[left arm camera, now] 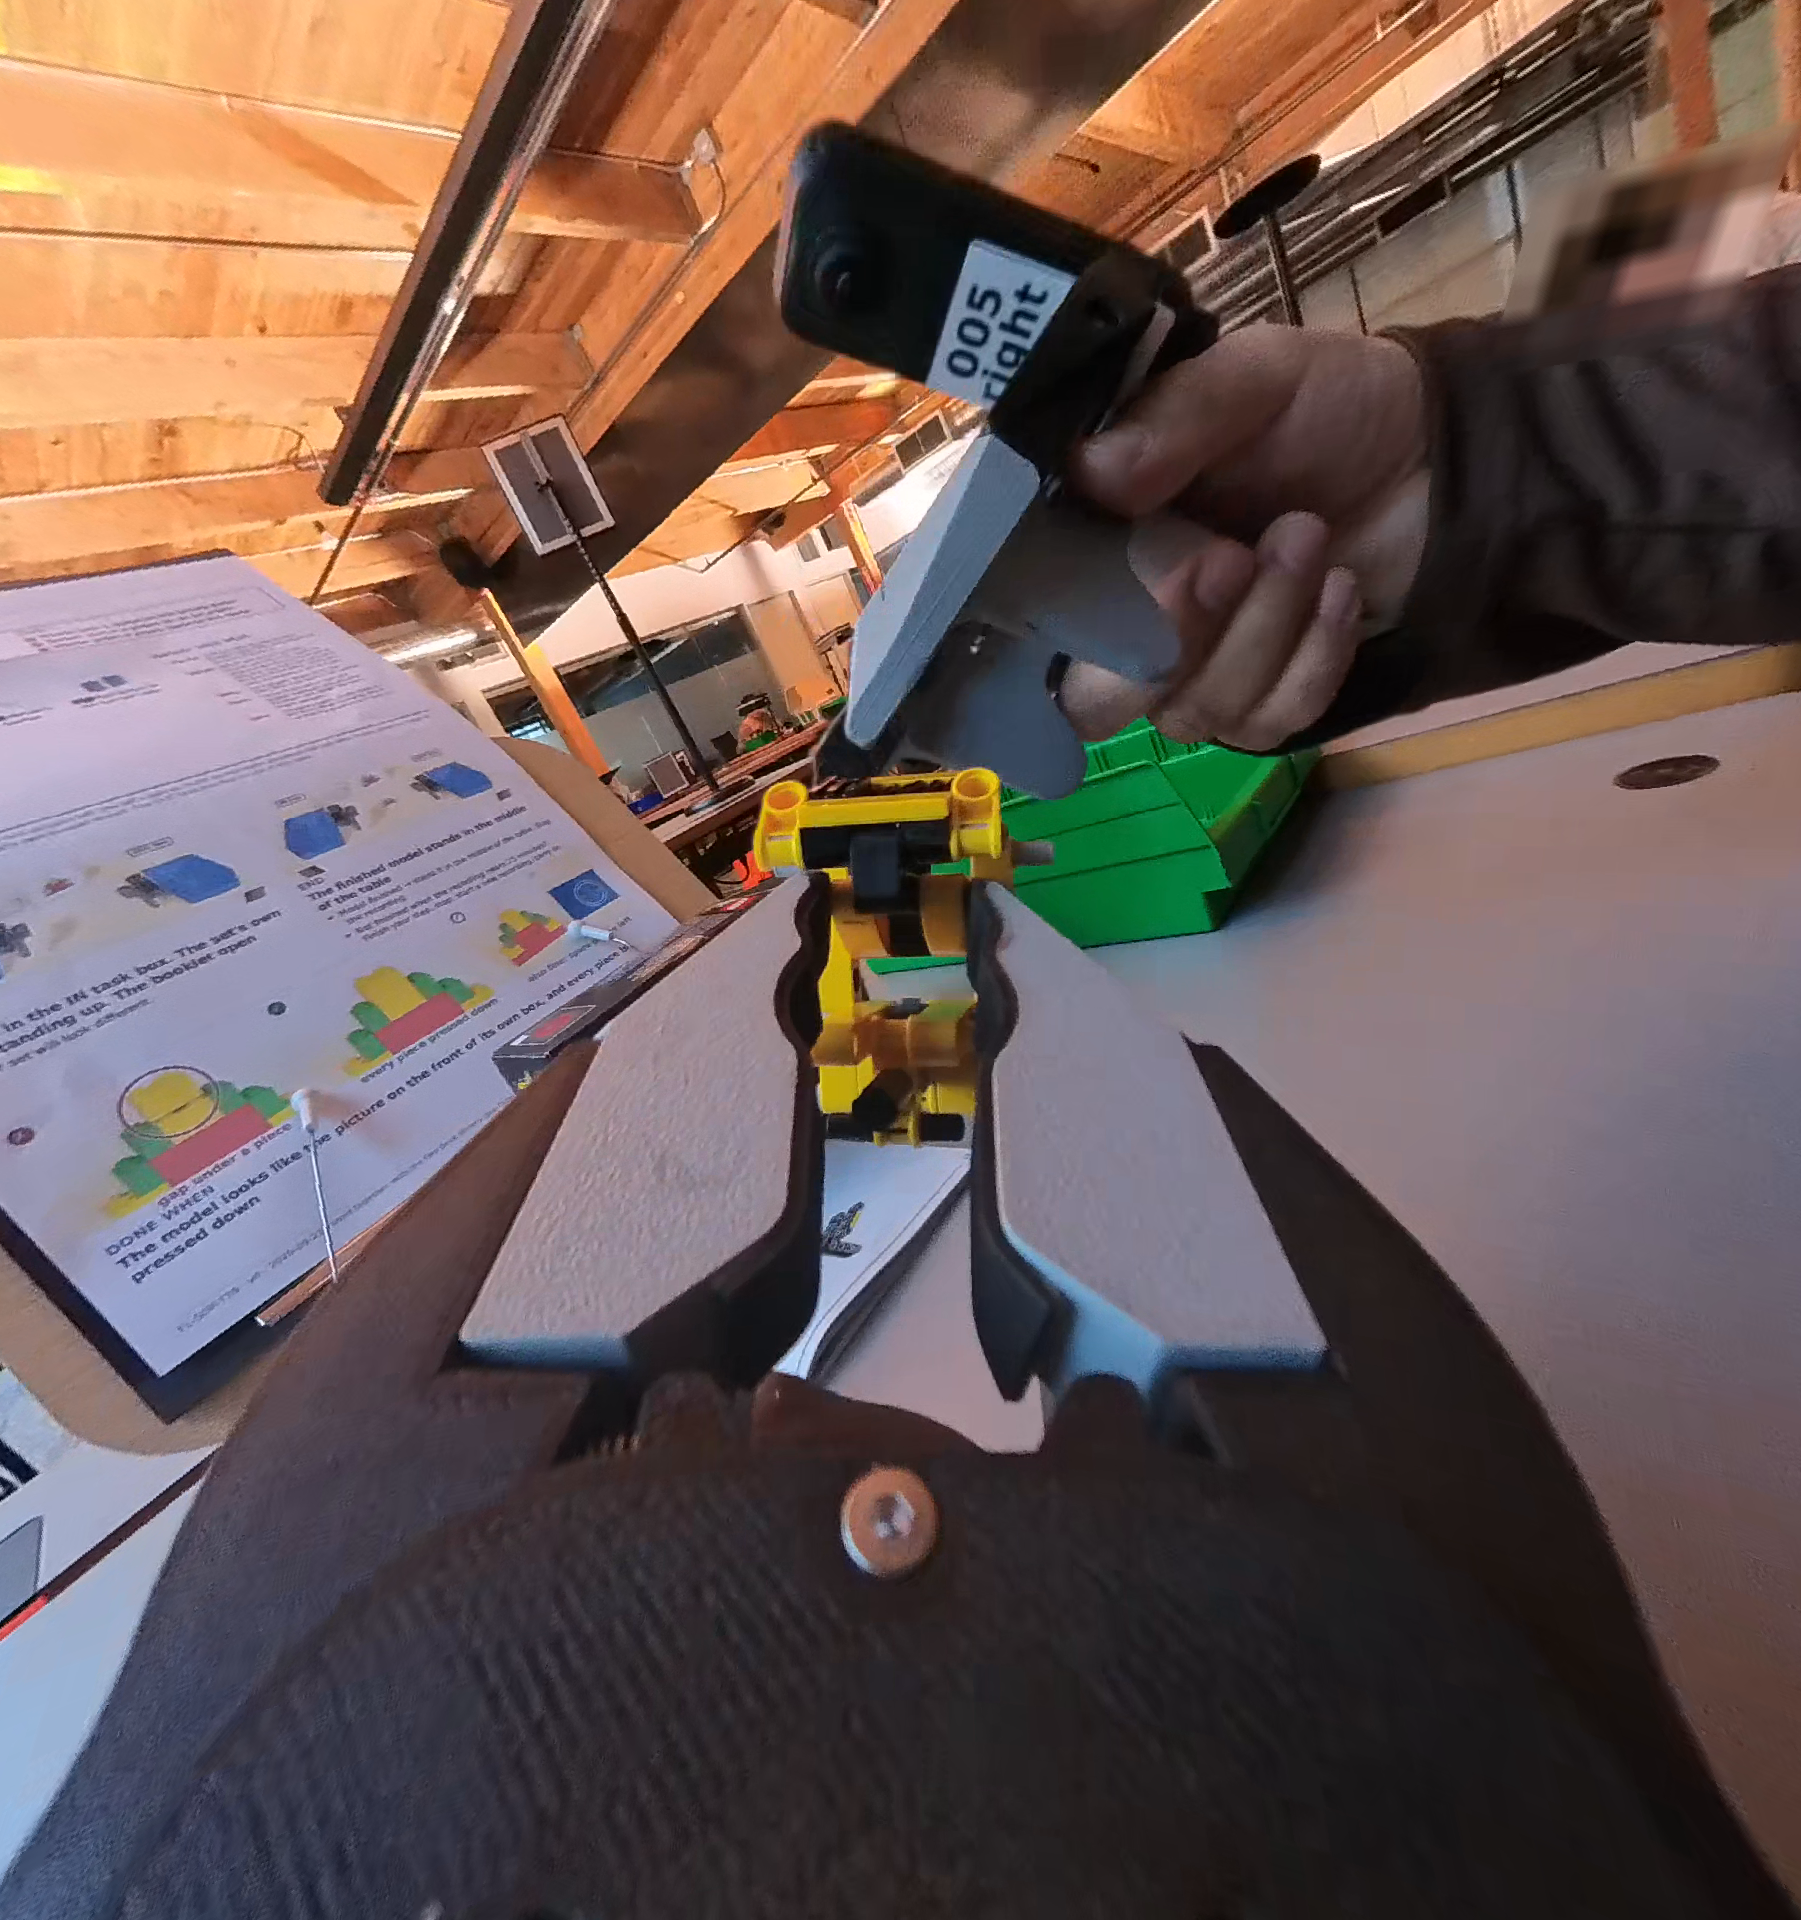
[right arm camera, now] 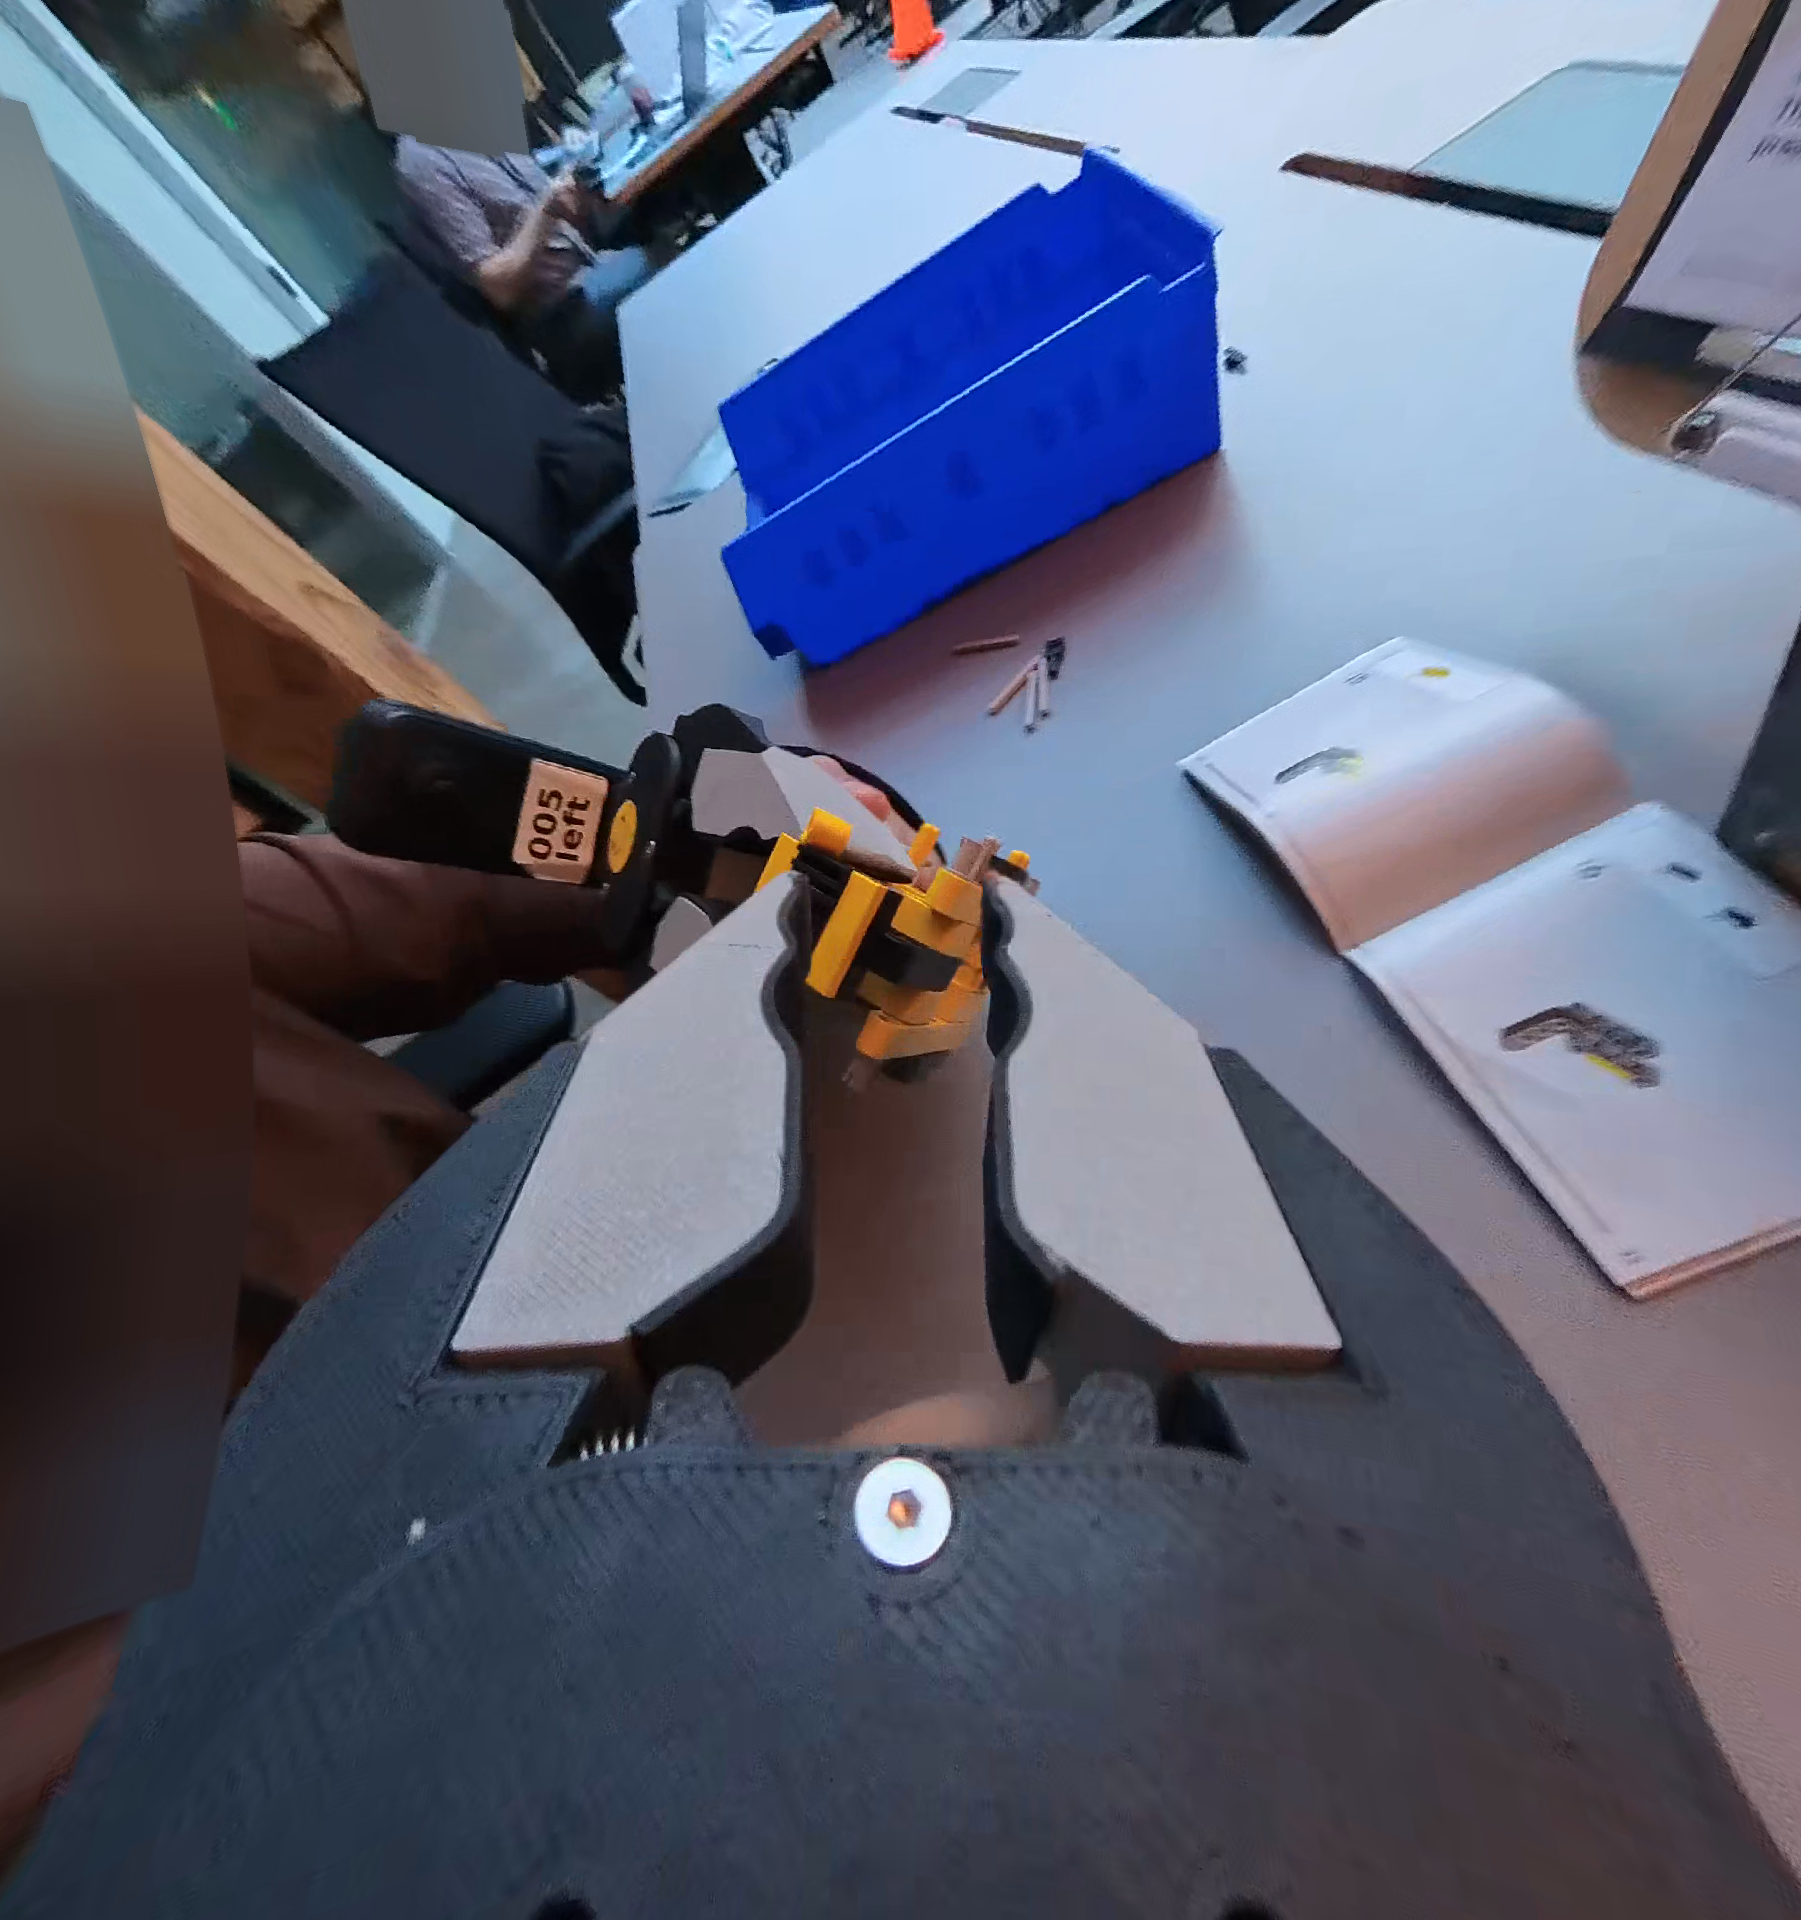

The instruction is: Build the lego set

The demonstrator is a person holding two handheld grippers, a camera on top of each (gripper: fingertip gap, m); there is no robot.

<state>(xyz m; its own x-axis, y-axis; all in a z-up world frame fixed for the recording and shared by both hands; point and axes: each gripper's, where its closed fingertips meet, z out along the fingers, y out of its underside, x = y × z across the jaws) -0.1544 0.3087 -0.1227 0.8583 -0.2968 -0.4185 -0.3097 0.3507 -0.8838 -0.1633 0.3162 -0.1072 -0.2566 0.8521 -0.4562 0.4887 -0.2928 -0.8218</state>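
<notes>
A small yellow and black lego model (left arm camera: 891,997) is held in the air above the grey table (left arm camera: 1498,1091). My left gripper (left arm camera: 891,935) is shut on its lower body. My right gripper (left arm camera: 860,753) comes down from the upper right onto the model's top end. In the right wrist view the model (right arm camera: 901,956) sits between my right gripper's fingertips (right arm camera: 894,935), which close on its sides. My left gripper (right arm camera: 823,862) reaches in from the left there, held by a hand in a brown sleeve.
A green bin (left arm camera: 1114,862) stands behind the model. A blue bin (right arm camera: 979,416) lies on the table's far side, with a few small loose pieces (right arm camera: 1026,681) by it. An open instruction booklet (right arm camera: 1498,935) lies to the right. A printed instruction board (left arm camera: 200,883) leans at the left. The tips of both grippers are at nearly the same place.
</notes>
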